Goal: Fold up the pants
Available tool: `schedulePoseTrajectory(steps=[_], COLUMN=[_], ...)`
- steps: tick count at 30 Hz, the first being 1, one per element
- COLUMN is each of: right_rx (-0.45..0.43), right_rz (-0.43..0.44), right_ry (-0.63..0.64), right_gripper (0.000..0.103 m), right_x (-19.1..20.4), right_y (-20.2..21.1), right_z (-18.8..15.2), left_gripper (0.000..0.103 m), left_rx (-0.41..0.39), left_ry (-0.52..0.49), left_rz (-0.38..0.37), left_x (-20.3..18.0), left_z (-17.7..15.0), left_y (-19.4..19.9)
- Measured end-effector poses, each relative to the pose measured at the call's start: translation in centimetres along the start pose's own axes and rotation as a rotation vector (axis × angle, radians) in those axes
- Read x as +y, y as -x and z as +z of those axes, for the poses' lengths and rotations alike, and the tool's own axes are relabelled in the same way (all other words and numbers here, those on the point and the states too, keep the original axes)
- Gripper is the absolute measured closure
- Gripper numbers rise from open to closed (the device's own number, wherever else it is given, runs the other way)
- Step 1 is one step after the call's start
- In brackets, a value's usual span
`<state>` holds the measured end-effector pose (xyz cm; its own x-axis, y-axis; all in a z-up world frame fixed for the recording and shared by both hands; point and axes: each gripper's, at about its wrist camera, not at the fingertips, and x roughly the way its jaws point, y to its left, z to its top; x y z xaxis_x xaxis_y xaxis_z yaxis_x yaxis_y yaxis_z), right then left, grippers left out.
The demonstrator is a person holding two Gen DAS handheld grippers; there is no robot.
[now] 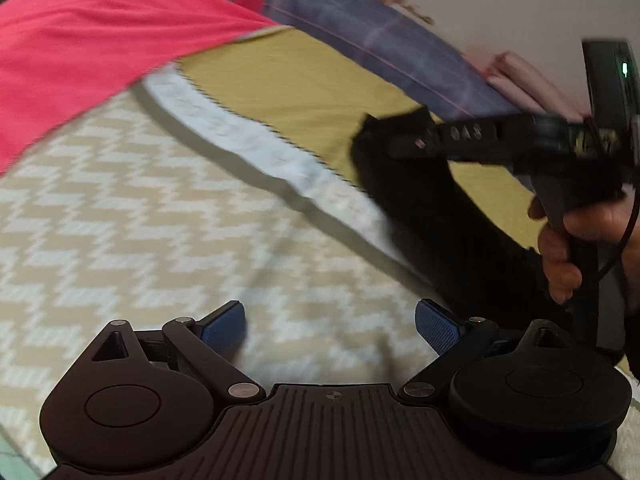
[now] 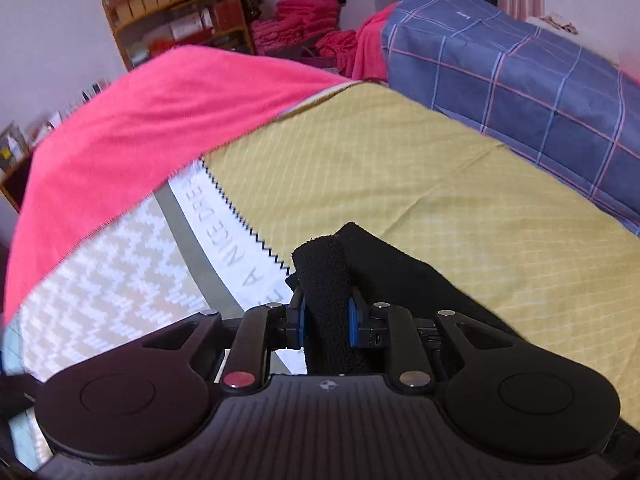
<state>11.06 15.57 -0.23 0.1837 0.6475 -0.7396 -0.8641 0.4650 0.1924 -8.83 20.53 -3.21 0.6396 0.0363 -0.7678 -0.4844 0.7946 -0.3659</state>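
Left gripper [image 1: 330,330]: jaws wide apart, nothing between them, above the zigzag-patterned cover [image 1: 120,220].
Right gripper [image 2: 326,322]: jaws clamped on a bunched fold of the black pants [image 2: 324,280].
Pants: lifted at the pinched end, the rest trailing down onto the yellow bedspread [image 2: 440,184].
Nearby: pink blanket [image 2: 140,132] at left, blue plaid bedding [image 2: 520,68] behind.

1 blk pants [image 2: 332,304], 2 grippers [image 1: 330,326] [image 2: 326,316], 1 pink towel [image 2: 160,112], 1 plaid blanket [image 2: 520,68], 1 shelf [image 2: 172,12]
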Motion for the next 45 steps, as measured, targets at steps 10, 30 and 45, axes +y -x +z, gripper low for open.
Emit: schedulePoseTrajectory(steps=[10,30,45], right_rx=[-0.086,-0.254,-0.283], right_rz=[-0.003,-0.364,-0.438], right_ry=[-0.048,-0.774,-0.710], right_gripper=[0.081,0.081,0.087], right_x=[-3.0,-24.7,-27.1], right_y=[7.3,25.5,23.2], right_z=[-1.1,-25.6,-22.4], left_gripper=[0.000,0.000,0.000], left_rx=[0.123,0.054,0.096], left_ry=[0.068,-0.519,-0.624], left_rz=[-0.163,-0.178,-0.149], left_x=[-9.6,-28.4,-27.6], left_z=[1.4,-4.1,-3.7], left_y=[-11.8,-11.5,-10.4])
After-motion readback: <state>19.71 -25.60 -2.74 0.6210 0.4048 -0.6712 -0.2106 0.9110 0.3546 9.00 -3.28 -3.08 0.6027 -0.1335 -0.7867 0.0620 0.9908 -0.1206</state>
